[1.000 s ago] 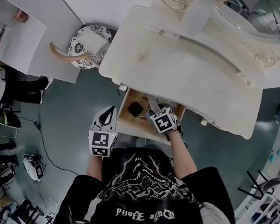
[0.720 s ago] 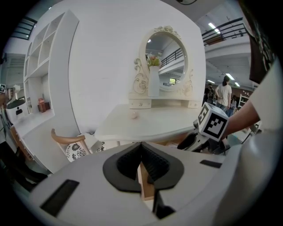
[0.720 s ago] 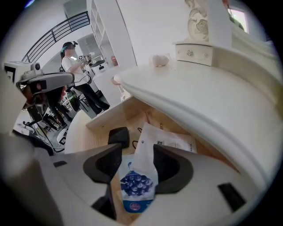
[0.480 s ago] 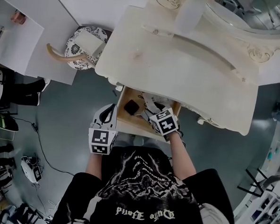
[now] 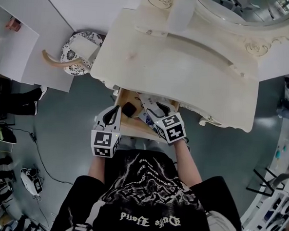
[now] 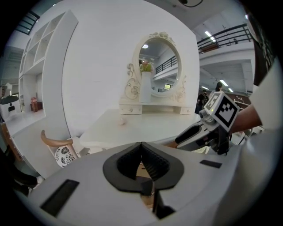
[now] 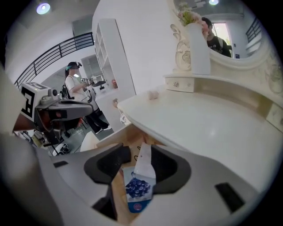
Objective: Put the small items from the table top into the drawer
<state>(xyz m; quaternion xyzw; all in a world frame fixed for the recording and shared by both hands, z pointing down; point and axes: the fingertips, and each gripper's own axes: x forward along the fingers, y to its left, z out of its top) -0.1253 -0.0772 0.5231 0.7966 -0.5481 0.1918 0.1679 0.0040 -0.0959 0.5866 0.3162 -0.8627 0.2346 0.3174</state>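
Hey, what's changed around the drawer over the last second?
The right gripper rose out of the drawer. Its jaws have just closed a little but are open and grip nothing. The blueberry packet lies in the drawer below them. The left gripper stayed shut beside the drawer front.

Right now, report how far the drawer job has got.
Done: the drawer is open and holds a black item and a blueberry packet. In hand: nothing. The right gripper hangs open over the packet, its fingers having just closed slightly without touching it. The left gripper is shut and empty. To do: one small pinkish item sits on the table top.
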